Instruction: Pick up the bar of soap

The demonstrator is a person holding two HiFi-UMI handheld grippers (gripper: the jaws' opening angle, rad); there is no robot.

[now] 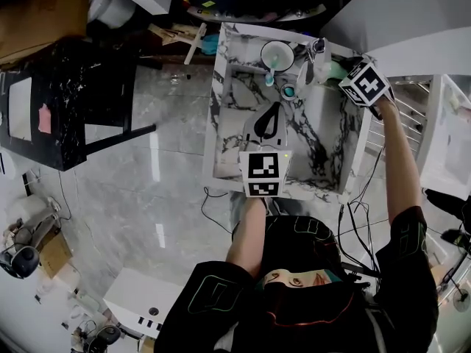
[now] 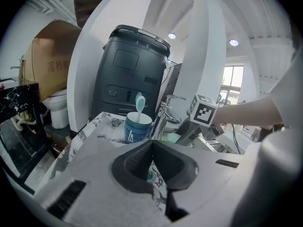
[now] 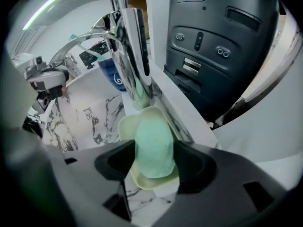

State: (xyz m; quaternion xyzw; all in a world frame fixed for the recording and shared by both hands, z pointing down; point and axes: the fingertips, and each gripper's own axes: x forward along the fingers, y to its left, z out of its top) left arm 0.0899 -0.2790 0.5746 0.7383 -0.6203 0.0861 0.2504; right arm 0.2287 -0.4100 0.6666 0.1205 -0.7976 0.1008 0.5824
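Note:
A pale green bar of soap [image 3: 152,136] lies in a cream soap dish [image 3: 124,126] on the sink's ledge, beside the chrome faucet [image 3: 129,51]. My right gripper [image 3: 155,149] is open, its jaws standing on either side of the bar, which stays in the dish. In the head view that gripper [image 1: 329,69] reaches to the sink's far right corner by the soap [image 1: 338,70]. My left gripper [image 1: 269,122] hovers over the marble basin [image 1: 324,149], and in its own view it is [image 2: 152,144] shut and empty.
A blue cup [image 2: 138,129] with a toothbrush [image 2: 139,103] stands at the sink's back left. A tall black appliance [image 2: 130,74] sits behind the sink. A black marble table [image 1: 66,101] stands to the left, and cables trail on the floor.

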